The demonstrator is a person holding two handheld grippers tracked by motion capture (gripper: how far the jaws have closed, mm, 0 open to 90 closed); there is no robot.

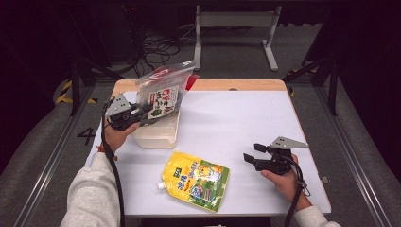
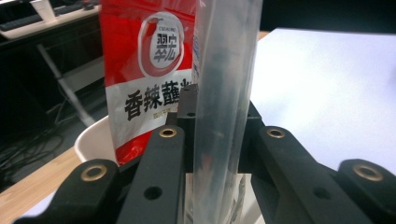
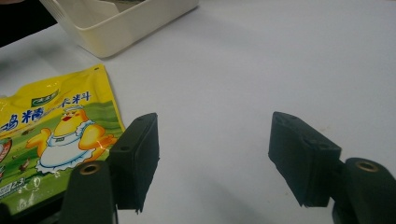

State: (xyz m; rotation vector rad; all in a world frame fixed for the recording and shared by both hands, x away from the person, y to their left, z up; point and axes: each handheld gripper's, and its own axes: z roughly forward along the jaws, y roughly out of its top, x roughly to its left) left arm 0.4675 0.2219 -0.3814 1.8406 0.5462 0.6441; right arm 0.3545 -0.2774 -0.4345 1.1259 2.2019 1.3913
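**Left gripper clamped on the clear bag, right one just sitting open**

White table (image 1: 246, 127) with a wood edge at the back, dark room, cables on the floor behind. The left gripper (image 1: 136, 115) is pinched tight on a clear bag (image 1: 163, 97), held up over the cream bin (image 1: 158, 135); a red packet (image 2: 140, 70) is right behind it. The right gripper (image 1: 250, 152) rests on bare table, jaws wide with nothing between them. The yellow pouch (image 1: 196, 180) lies flat just to its left, spout toward the person.
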